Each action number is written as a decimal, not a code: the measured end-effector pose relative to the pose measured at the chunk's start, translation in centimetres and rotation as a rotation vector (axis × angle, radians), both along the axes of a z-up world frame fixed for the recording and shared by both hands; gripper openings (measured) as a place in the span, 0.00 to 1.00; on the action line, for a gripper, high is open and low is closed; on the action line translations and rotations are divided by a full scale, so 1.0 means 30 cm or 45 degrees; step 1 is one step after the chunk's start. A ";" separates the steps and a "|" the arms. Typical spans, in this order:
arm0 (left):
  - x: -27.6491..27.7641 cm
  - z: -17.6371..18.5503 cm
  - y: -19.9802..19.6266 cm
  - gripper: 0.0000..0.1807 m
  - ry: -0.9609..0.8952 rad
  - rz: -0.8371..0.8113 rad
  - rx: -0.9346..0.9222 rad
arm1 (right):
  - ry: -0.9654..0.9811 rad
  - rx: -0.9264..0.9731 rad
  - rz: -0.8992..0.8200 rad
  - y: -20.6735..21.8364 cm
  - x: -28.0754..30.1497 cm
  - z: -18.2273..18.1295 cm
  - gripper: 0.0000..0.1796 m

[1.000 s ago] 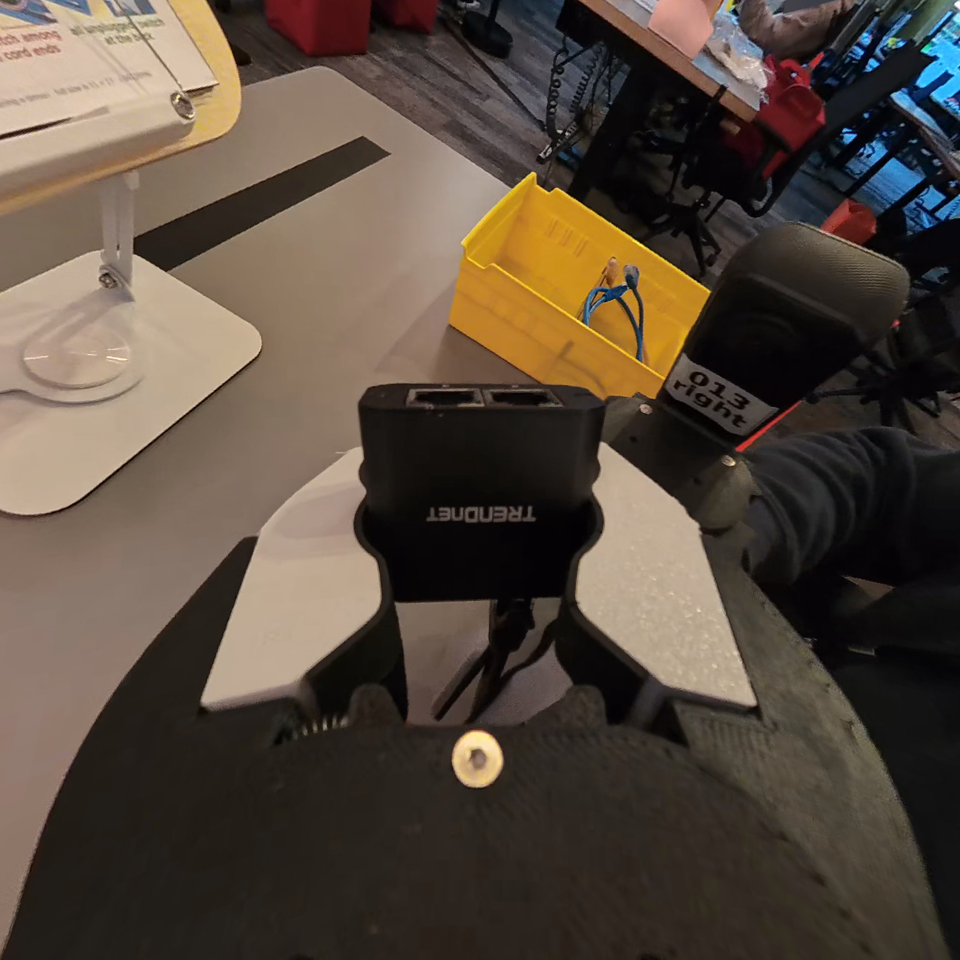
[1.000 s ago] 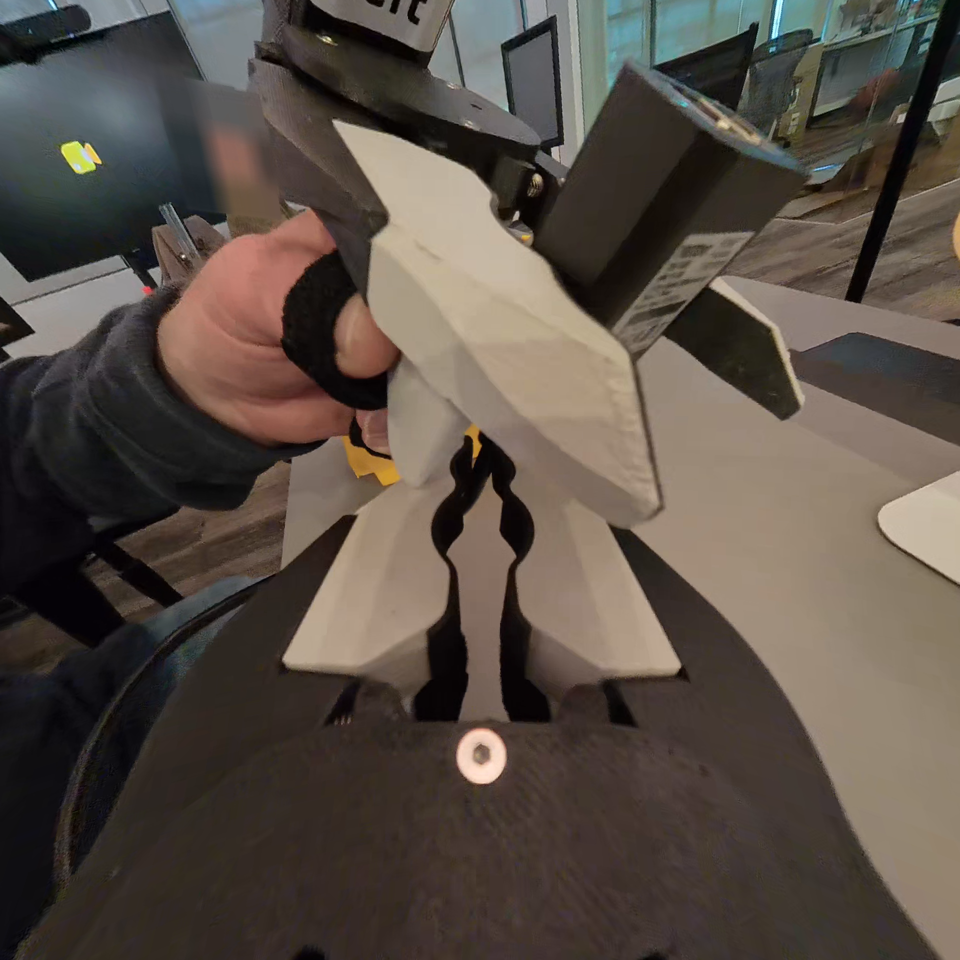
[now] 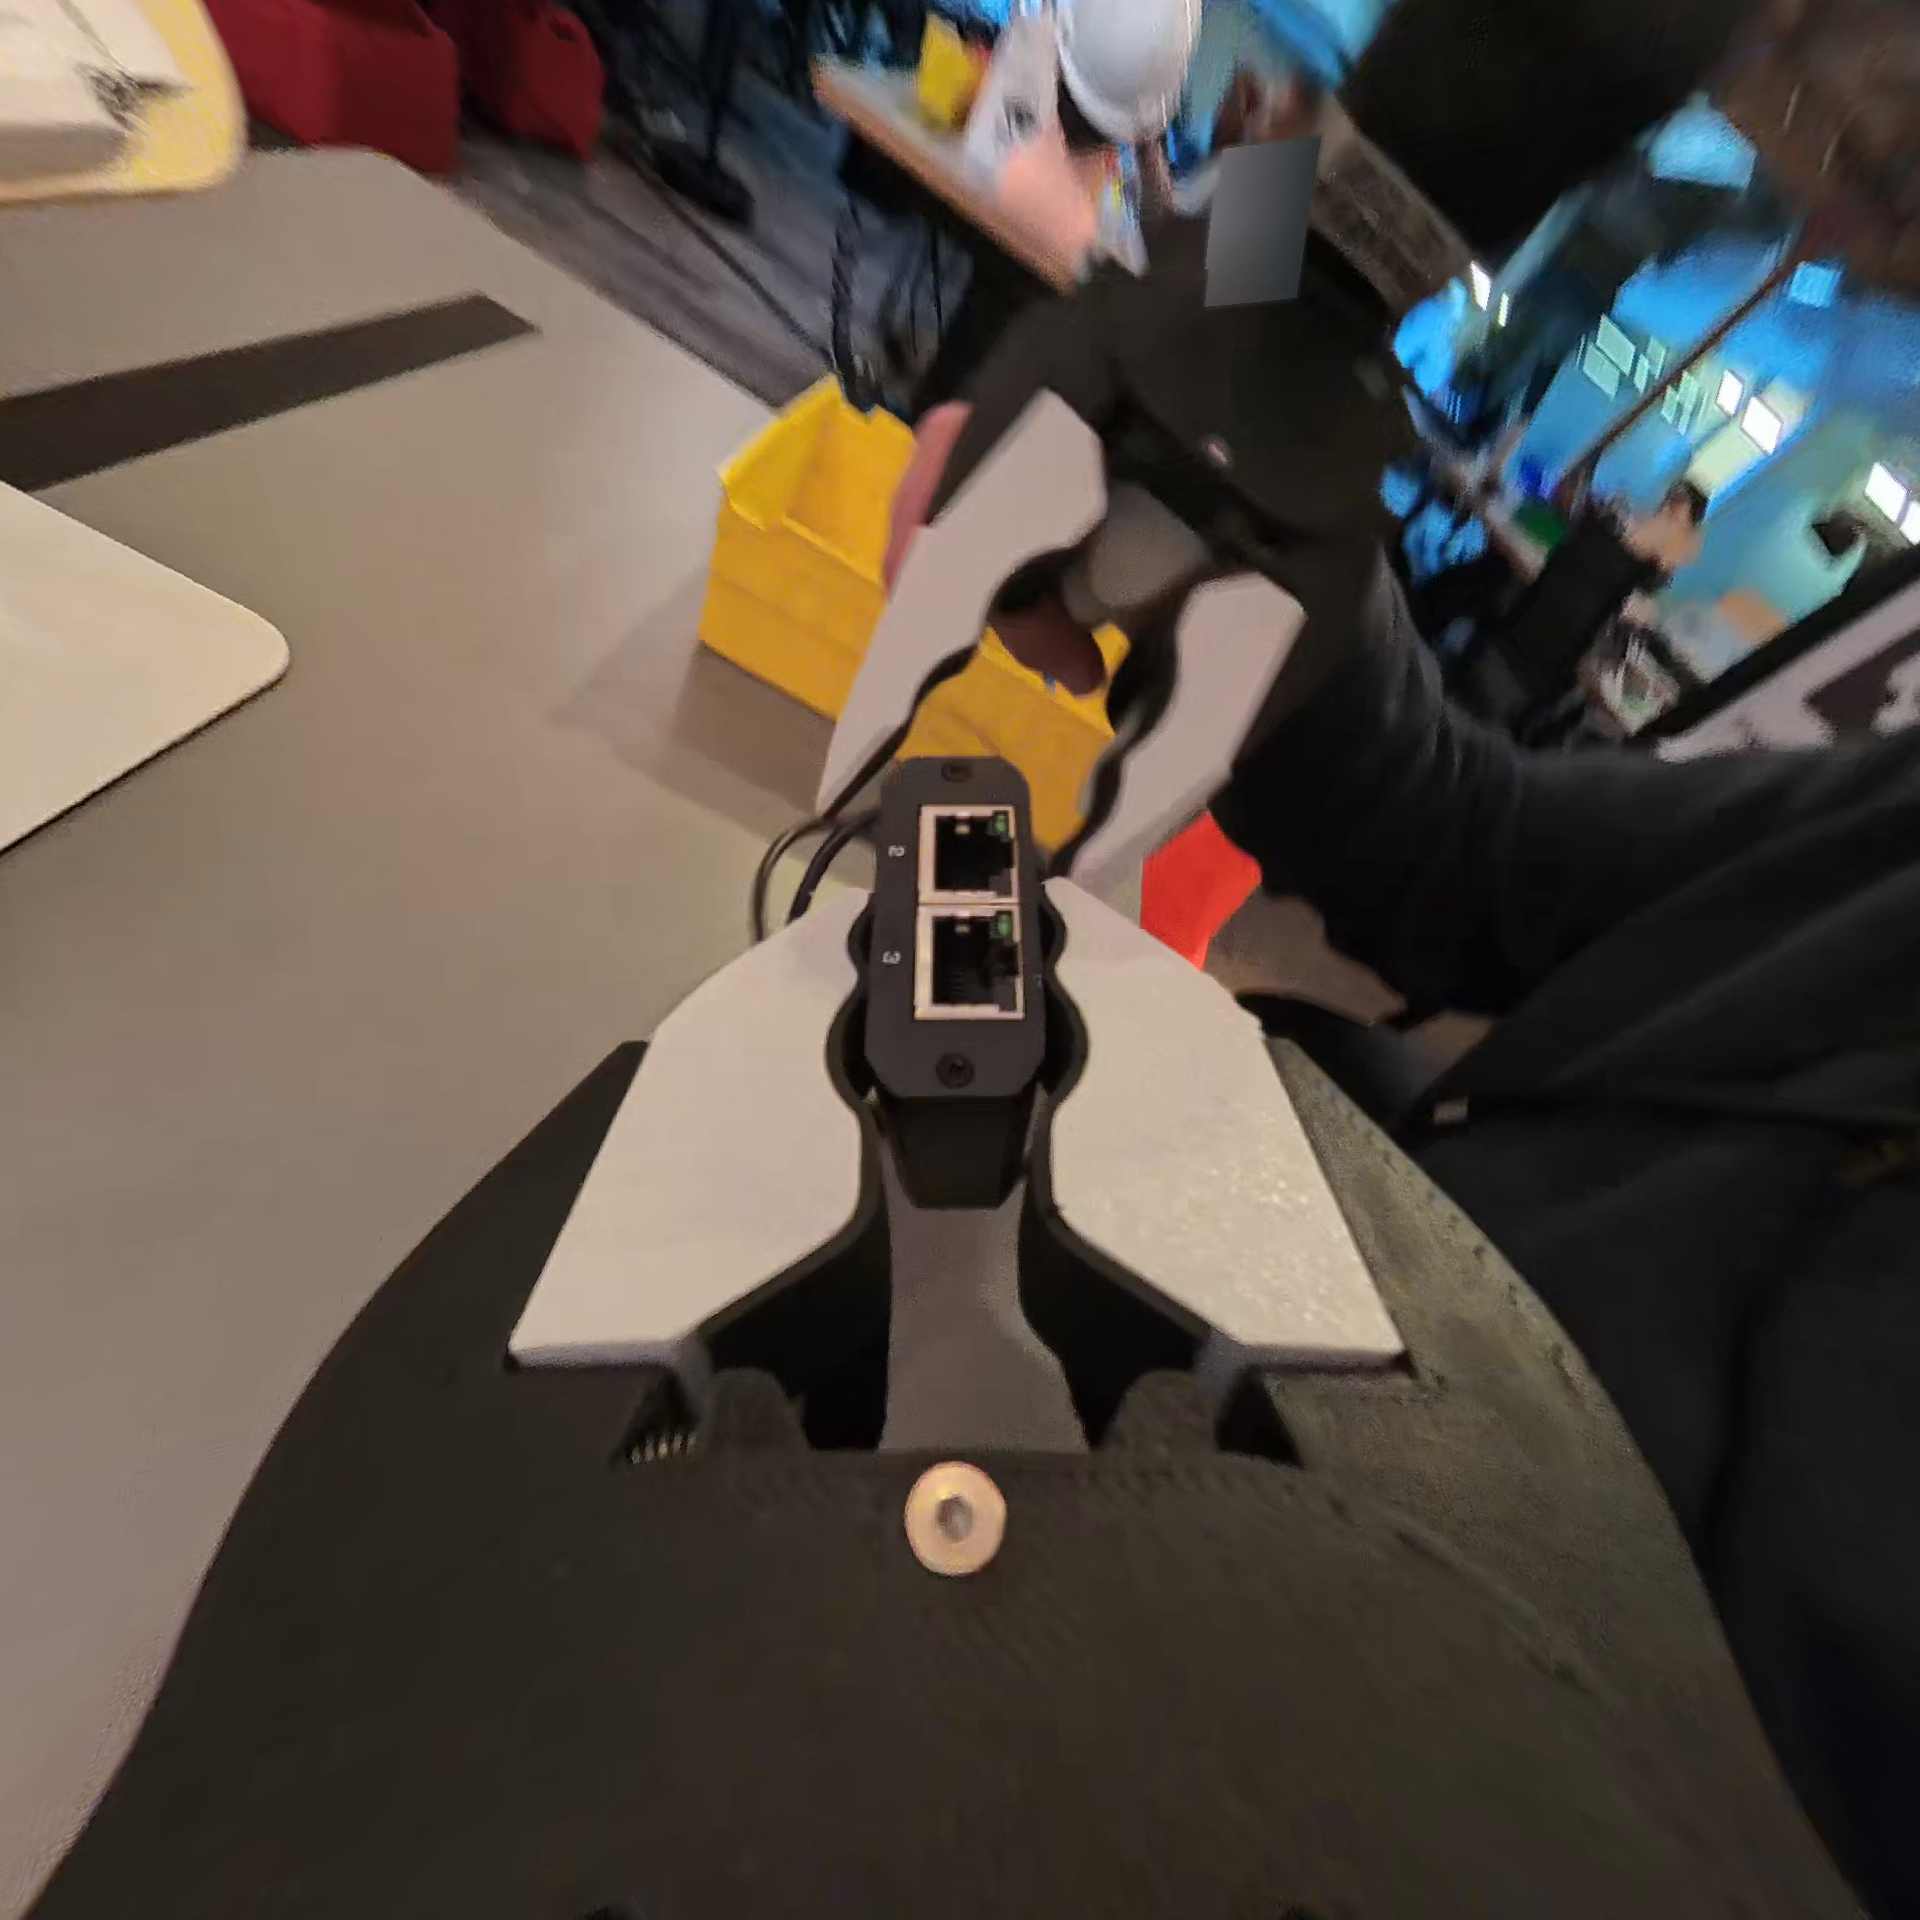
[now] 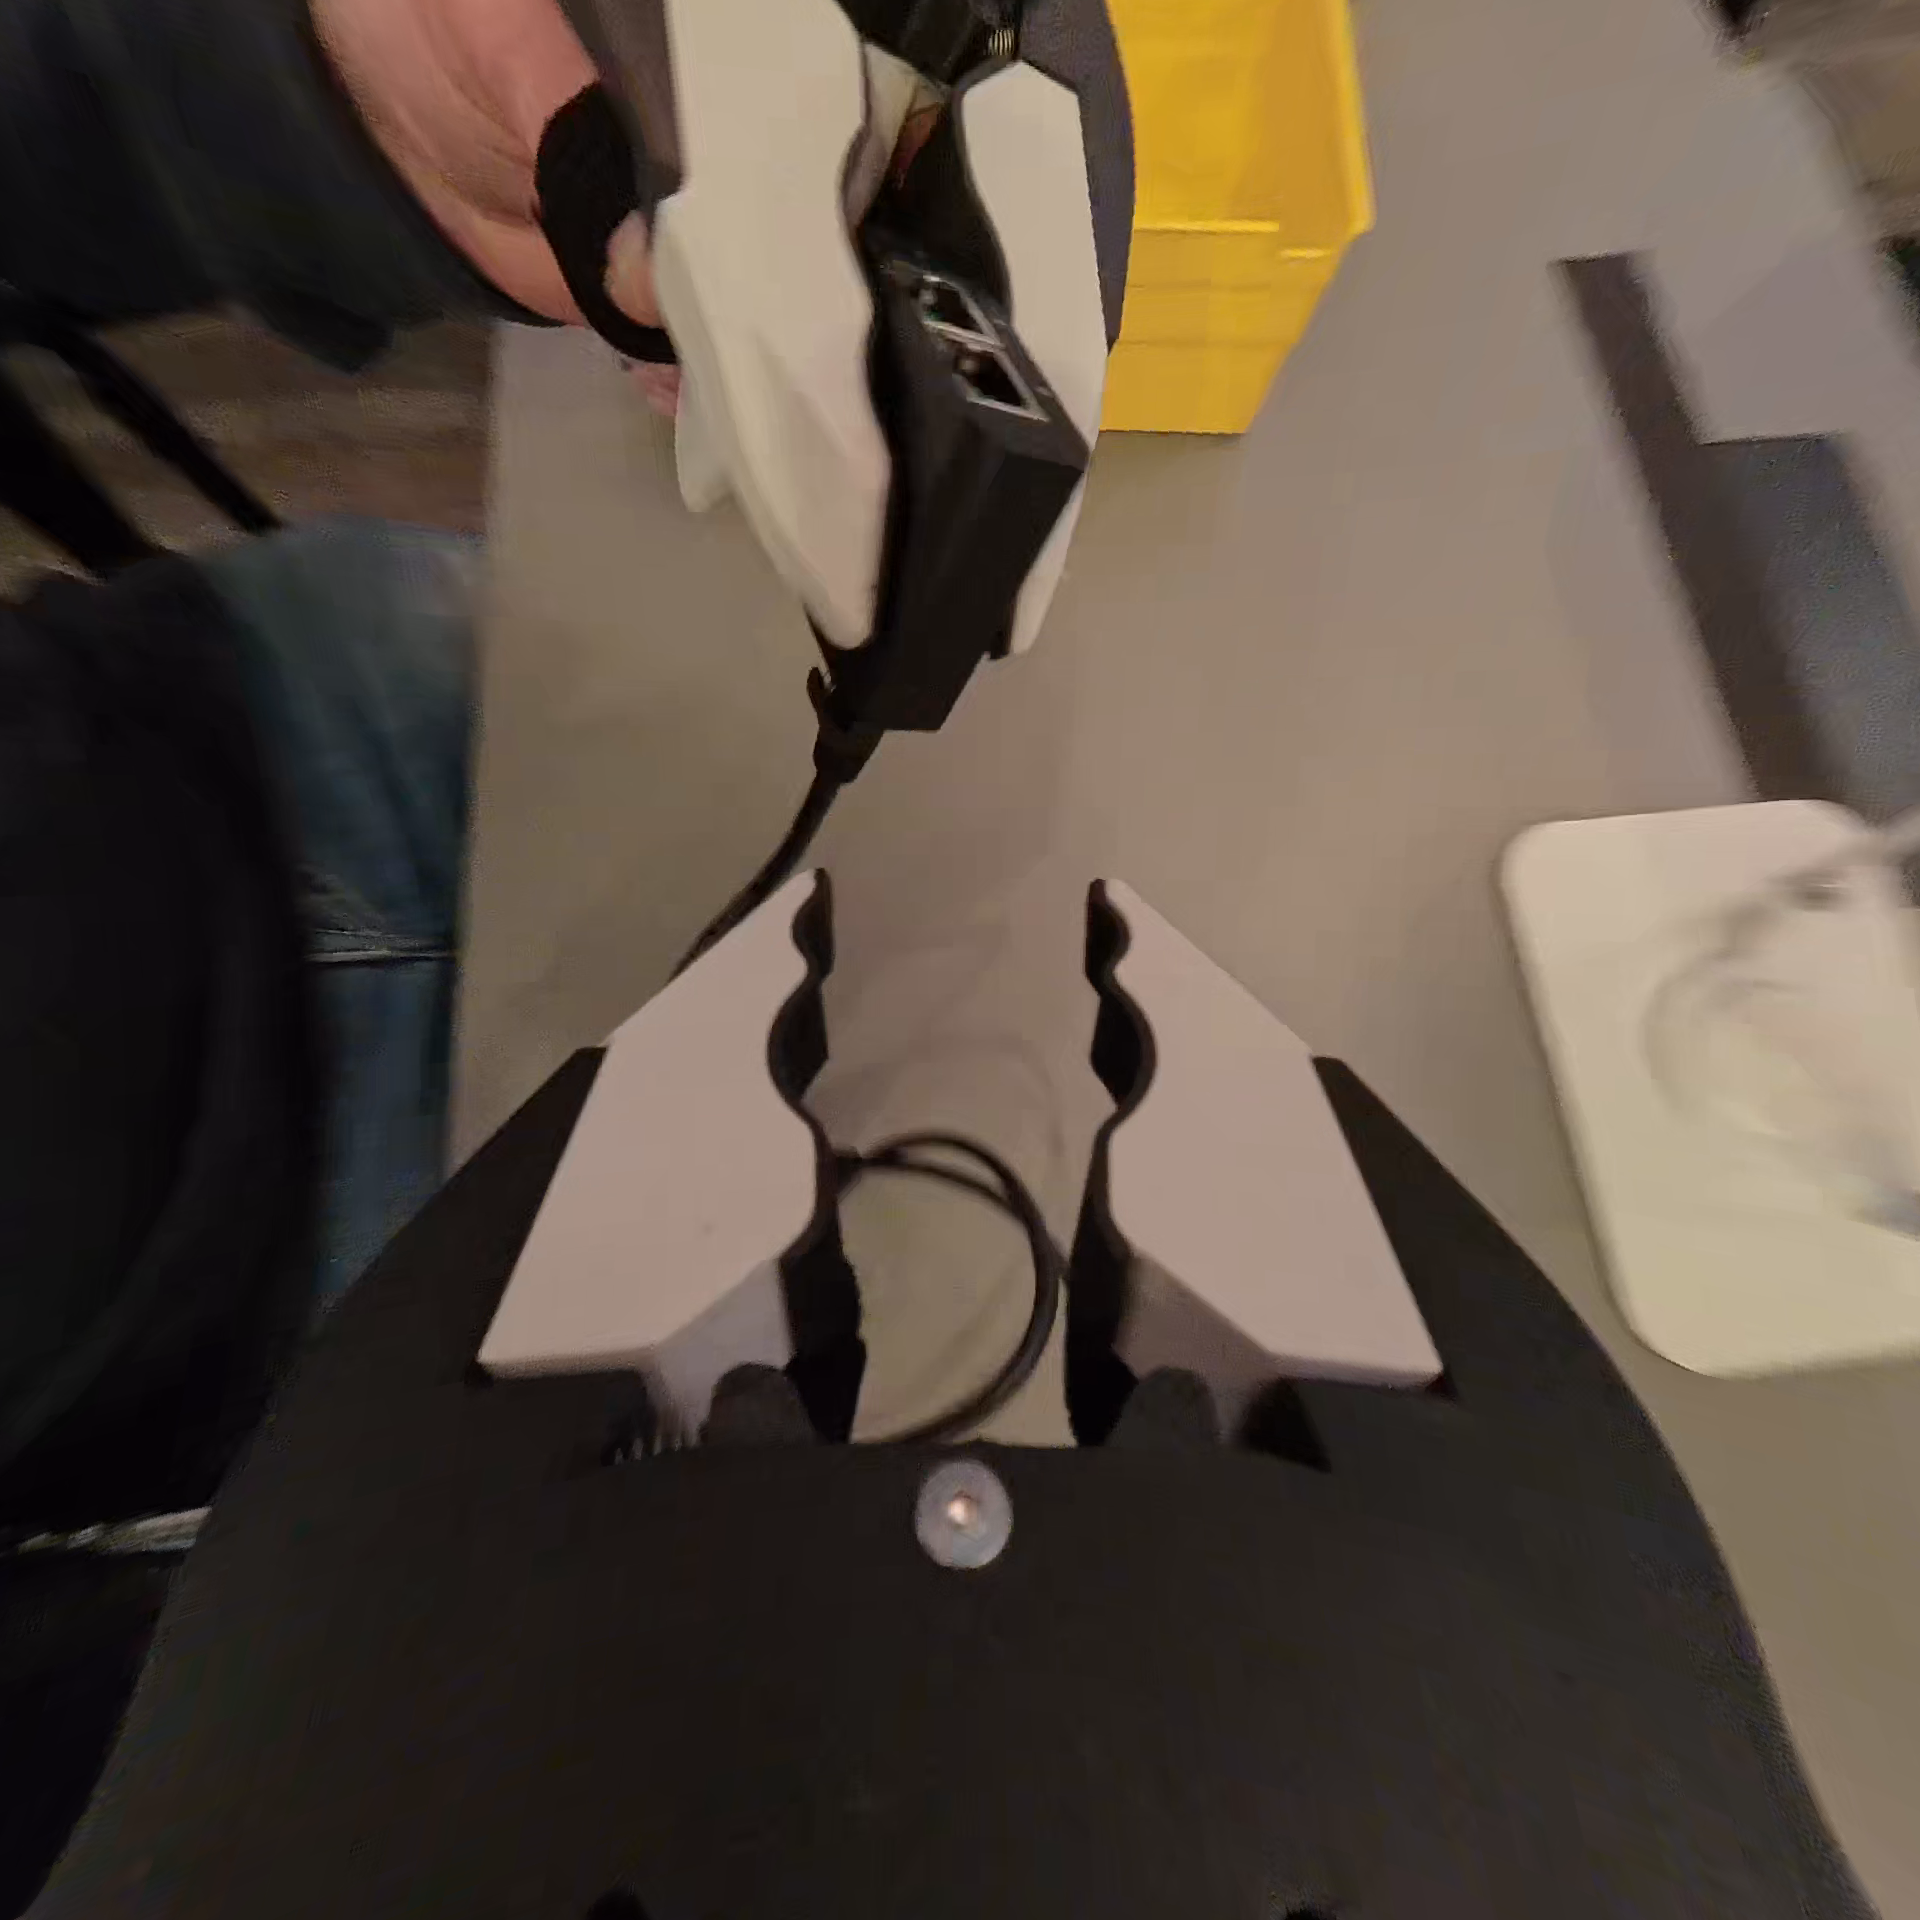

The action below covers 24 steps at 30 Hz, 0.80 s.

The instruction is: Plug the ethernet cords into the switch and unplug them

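My left gripper [image 3: 954, 902] is shut on a black switch [image 3: 961, 940], held above the grey table [image 3: 364, 935]. Its two empty ports face the camera, one above the other. In the right wrist view the same switch [image 4: 966, 488] hangs between the left gripper's white fingers [image 4: 769, 343], and a black cable [image 4: 774, 831] trails from its lower end. My right gripper [image 4: 961, 888] is open and empty above the table; it shows beyond the switch in the left wrist view [image 3: 1039, 727]. No ethernet cord shows clearly.
A yellow bin [image 3: 790, 551] stands on the table behind the switch, its inside hidden; it also shows in the right wrist view [image 4: 1226, 208]. A white stand base [image 4: 1714, 1091] lies to the right. The cable loops on the table [image 4: 1029, 1247]. The person's knee [image 4: 364, 779] is left. My right fingertips sit around 4 cm from my left ones.
The left gripper has turned the switch so its ports face its camera, stacked vertically. The right gripper has opened and now looks down at the table from farther back.
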<state>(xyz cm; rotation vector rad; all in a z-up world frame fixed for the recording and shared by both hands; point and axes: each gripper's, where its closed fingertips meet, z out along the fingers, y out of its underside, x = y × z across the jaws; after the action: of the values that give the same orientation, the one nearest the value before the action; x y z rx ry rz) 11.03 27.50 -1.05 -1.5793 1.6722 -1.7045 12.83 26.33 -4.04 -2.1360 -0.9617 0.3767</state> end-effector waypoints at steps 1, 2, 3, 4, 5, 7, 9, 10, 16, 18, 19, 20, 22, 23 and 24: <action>0.002 0.011 0.005 0.14 -0.032 0.029 -0.049 | -0.066 0.051 -0.039 0.002 -0.003 0.008 0.30; 0.006 0.015 0.009 0.14 -0.056 0.065 -0.071 | -0.106 0.063 -0.069 -0.003 -0.019 -0.002 0.29; 0.013 0.015 0.014 0.14 -0.075 0.114 -0.075 | -0.130 0.052 -0.085 -0.012 -0.045 -0.023 0.30; 0.017 0.014 0.007 0.14 -0.088 0.125 -0.089 | -0.120 0.074 -0.118 -0.007 -0.070 -0.034 0.30; 0.022 0.013 0.001 0.14 -0.100 0.141 -0.095 | -0.080 0.090 -0.148 -0.001 -0.099 -0.041 0.27; 0.034 0.014 0.002 0.14 -0.123 0.204 -0.092 | 0.035 0.105 -0.226 0.021 -0.136 -0.047 0.26; 0.032 0.027 0.015 0.14 -0.160 0.248 -0.126 | 0.099 0.147 -0.317 0.052 -0.133 -0.052 0.18; 0.031 0.033 0.020 0.14 -0.175 0.269 -0.156 | 0.123 0.180 -0.333 0.063 -0.134 -0.048 0.15; 0.022 0.035 0.035 0.14 -0.212 0.323 -0.191 | 0.206 0.231 -0.348 0.087 -0.165 -0.051 0.09; 0.017 0.025 0.023 0.14 -0.204 0.289 -0.163 | 0.168 0.209 -0.328 0.081 -0.155 -0.058 0.08; 0.012 0.022 0.018 0.14 -0.200 0.267 -0.152 | 0.176 0.194 -0.301 0.075 -0.152 -0.056 0.08; 0.005 0.023 0.011 0.14 -0.202 0.235 -0.134 | 0.172 0.187 -0.260 0.067 -0.149 -0.054 0.08; -0.010 0.032 0.026 0.23 -0.242 0.232 -0.004 | 0.109 0.107 -0.159 0.041 -0.138 -0.078 0.08; -0.021 0.039 0.030 0.27 -0.264 0.217 0.068 | 0.077 0.080 -0.121 0.032 -0.126 -0.087 0.08; -0.035 0.043 0.021 0.30 -0.279 0.167 0.142 | 0.070 0.035 -0.041 0.012 -0.127 -0.094 0.08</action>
<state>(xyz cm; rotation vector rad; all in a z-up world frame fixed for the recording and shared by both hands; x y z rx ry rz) 9.97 28.13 0.24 -1.3656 1.4949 -1.6238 9.03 26.68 -6.87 -2.1032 -0.8952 0.4021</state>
